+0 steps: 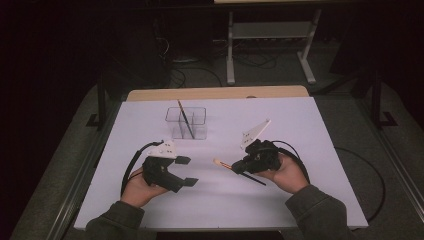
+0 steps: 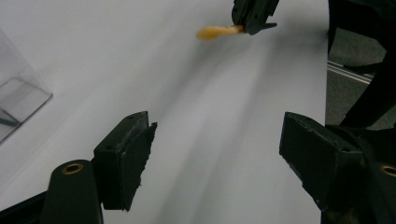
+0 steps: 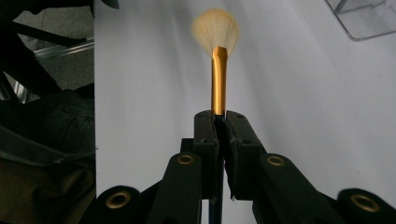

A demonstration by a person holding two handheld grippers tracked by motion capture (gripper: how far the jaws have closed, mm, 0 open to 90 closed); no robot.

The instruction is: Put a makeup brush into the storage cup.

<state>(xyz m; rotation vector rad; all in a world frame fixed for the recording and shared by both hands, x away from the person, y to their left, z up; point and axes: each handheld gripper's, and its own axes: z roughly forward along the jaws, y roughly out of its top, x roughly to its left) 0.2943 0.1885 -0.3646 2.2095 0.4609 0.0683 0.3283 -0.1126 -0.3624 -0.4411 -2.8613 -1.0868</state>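
In the high view, a white, matte sheet (image 1: 300,150) is seen spread over a wooden table (image 1: 215,93). A clear, box-shaped plastic organizer (image 1: 186,123) with compartments stands near the far middle of the sheet, and a thin dark brush (image 1: 185,119) leans in it. The left gripper (image 1: 185,171) is held low over the near left part of the sheet, its black jaws spread apart with nothing between them. The right gripper (image 1: 236,168) is held to its right, well apart from it, and is clamped on a makeup brush (image 1: 222,164) whose pale tip points toward the left gripper. Bare sheet lies between the grippers and the organizer.

In the left gripper view, the two blocky black jaws with rough, worn pads are seen wide apart over smooth white sheet. The right gripper (image 2: 253,18) and the blurred bristle tip (image 2: 212,32) are seen farther off. The sheet's edge runs at the right.

In the right gripper view, the jaws are pressed together on the handle of the makeup brush (image 3: 218,86); a shiny gold ferrule rises from them, topped by a soft, fan-shaped tuft. The organizer's corner (image 3: 364,21) is seen at the upper right.
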